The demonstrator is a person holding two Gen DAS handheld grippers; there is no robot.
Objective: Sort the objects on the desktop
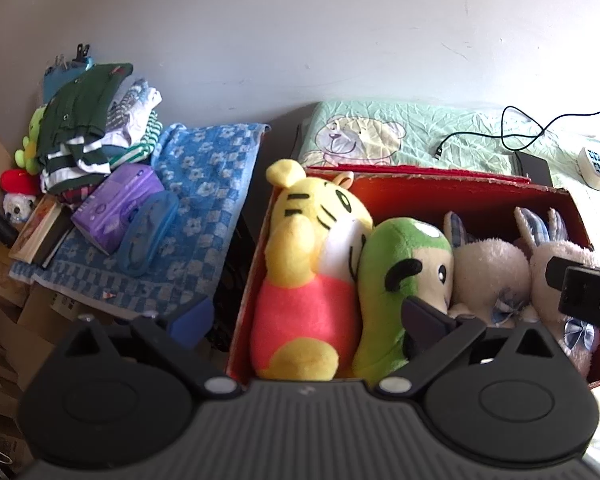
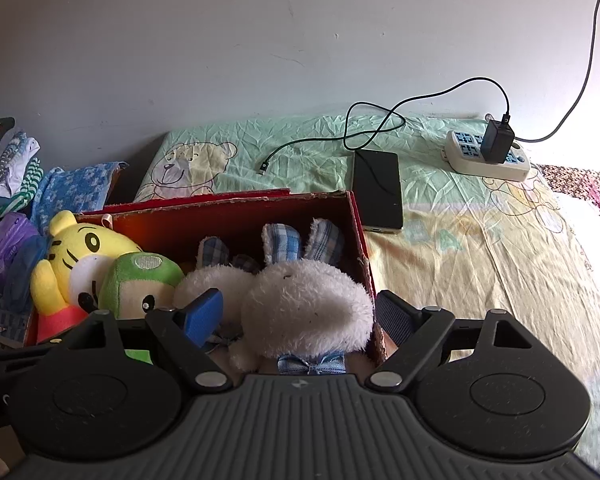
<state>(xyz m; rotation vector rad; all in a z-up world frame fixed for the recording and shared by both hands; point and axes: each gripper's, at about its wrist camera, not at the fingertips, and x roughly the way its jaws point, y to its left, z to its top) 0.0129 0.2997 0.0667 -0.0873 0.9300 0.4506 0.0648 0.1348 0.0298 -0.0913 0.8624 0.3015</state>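
A pale green bedsheet (image 2: 440,248) printed with bears spreads from 12 to 3 o'clock in the right wrist view. On it, at centre, sits the red cardboard box (image 1: 460,196), open-topped and packed with four plush toys lying side by side. From the box's 9 o'clock end to its 3 o'clock end: a yellow tiger (image 1: 308,248) in a pink top, a green-hooded doll (image 1: 400,264), then two white rabbits (image 2: 308,308) with blue plaid ears, pressed together.

The left gripper (image 1: 310,320) hovers over the tiger and green doll, jaws spread wide, holding nothing. The right gripper (image 2: 300,316) is likewise wide — its blue pads straddle the nearer rabbit without clearly pinching it.

At 10 o'clock in the left view, a blue flowered towel (image 1: 204,184) carries a clothes pile (image 1: 88,120), a purple pack (image 1: 116,208) and a blue case (image 1: 150,232). At 1 o'clock in the right view lie a black phone (image 2: 378,188), a power strip (image 2: 488,156) and its charger cable (image 2: 380,120).
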